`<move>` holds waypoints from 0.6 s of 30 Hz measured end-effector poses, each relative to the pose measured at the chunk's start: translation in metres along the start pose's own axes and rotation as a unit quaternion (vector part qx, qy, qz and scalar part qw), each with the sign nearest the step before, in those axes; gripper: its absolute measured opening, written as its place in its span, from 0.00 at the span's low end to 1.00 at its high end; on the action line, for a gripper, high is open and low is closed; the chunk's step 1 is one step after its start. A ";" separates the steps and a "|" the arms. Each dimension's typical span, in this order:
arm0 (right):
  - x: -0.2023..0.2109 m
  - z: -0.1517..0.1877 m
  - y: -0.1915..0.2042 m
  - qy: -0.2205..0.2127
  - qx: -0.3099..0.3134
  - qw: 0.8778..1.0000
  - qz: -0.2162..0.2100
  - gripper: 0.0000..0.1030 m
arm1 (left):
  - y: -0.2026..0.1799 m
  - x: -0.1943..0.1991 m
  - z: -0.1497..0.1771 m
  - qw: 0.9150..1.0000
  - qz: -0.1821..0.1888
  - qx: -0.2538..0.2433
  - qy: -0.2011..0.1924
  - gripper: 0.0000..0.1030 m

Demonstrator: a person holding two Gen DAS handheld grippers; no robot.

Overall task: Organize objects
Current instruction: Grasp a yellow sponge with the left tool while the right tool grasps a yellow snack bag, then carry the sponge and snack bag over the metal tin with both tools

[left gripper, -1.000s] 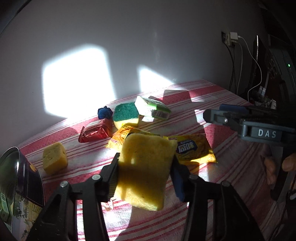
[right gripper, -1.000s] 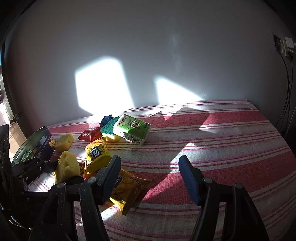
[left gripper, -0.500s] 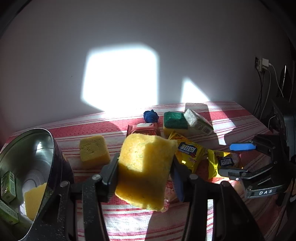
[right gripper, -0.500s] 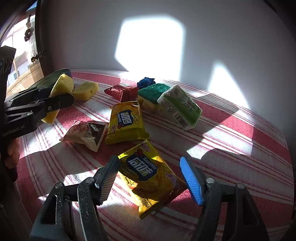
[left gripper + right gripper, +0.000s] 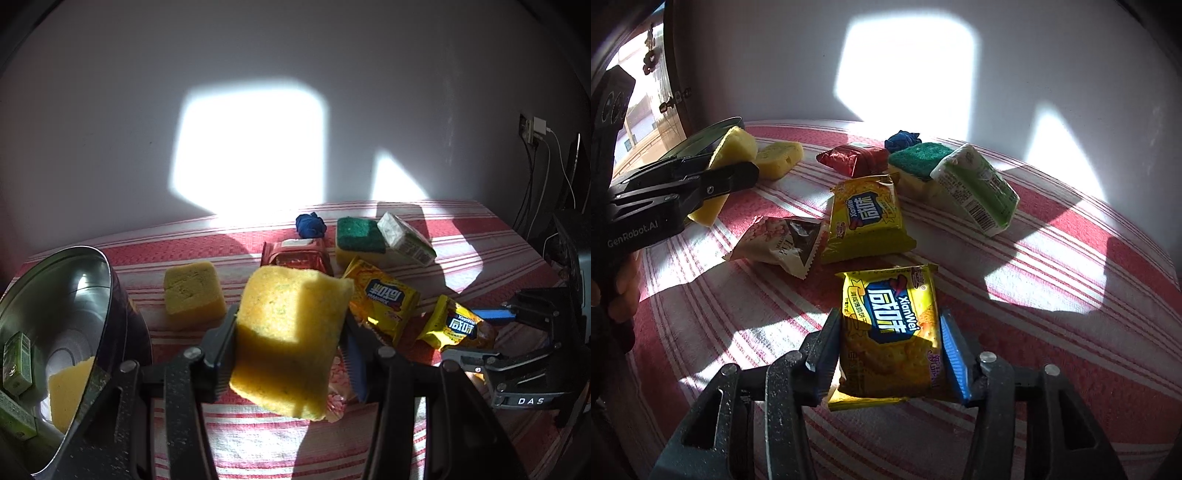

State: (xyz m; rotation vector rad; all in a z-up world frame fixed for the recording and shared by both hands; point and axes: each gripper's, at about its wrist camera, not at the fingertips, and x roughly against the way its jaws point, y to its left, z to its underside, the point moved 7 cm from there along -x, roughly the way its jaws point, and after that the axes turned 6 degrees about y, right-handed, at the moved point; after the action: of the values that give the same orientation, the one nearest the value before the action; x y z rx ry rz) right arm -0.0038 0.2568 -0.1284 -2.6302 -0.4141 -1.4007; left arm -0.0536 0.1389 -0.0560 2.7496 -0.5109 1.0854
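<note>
Yellow sponge [image 5: 291, 339] is clamped in left hand-held gripper [image 5: 291, 354]; right one [image 5: 888, 354] grips cracker packet [image 5: 890, 332].

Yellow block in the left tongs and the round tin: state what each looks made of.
Yellow block: seemingly soft foam sponge, matte, with a porous, speckled surface. Round tin: seemingly metal, its polished inner wall mirroring light.

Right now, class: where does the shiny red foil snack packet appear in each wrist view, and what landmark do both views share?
Left wrist: the shiny red foil snack packet lies centre, just behind the held sponge.
Right wrist: it lies upper centre, far across the cloth.
Shared landmark: the green-topped scouring sponge, beside it.
</note>
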 end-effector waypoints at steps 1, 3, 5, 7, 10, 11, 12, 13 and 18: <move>0.003 0.000 -0.003 -0.006 -0.014 1.000 0.003 0.51 | 0.001 0.001 -0.001 1.000 -0.004 0.000 -0.003 0.48; 0.014 -0.002 -0.009 -0.036 -0.052 0.998 -0.010 0.51 | 0.002 0.005 -0.002 1.000 -0.006 0.001 -0.009 0.48; 0.025 -0.006 -0.018 -0.075 -0.098 0.992 -0.030 0.51 | 0.003 0.008 -0.004 1.000 -0.005 0.004 -0.014 0.48; 0.032 -0.009 -0.023 -0.101 -0.132 0.986 -0.023 0.51 | 0.004 0.012 -0.006 1.000 -0.010 0.004 -0.020 0.48; 0.034 -0.013 -0.023 -0.118 -0.173 0.978 -0.001 0.51 | 0.007 0.018 -0.008 0.999 -0.025 0.000 -0.031 0.48; 0.035 -0.015 -0.022 -0.126 -0.186 0.975 0.004 0.51 | 0.008 0.020 -0.008 0.999 -0.029 -0.002 -0.033 0.48; 0.037 -0.017 -0.020 -0.134 -0.195 0.972 0.008 0.51 | 0.010 0.022 -0.008 0.999 -0.032 -0.002 -0.035 0.48; 0.038 -0.020 -0.017 -0.141 -0.199 0.970 0.011 0.51 | 0.012 0.024 -0.009 0.999 -0.035 -0.003 -0.037 0.48; 0.043 -0.035 0.006 -0.172 -0.210 0.962 0.022 0.51 | 0.027 0.037 -0.012 0.996 -0.069 -0.014 -0.059 0.48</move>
State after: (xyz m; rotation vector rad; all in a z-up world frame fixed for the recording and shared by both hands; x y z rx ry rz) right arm -0.0070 0.2499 -0.0728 -3.2190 -0.0923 -1.1169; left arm -0.0457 0.1072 -0.0222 2.7890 -0.3406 0.8820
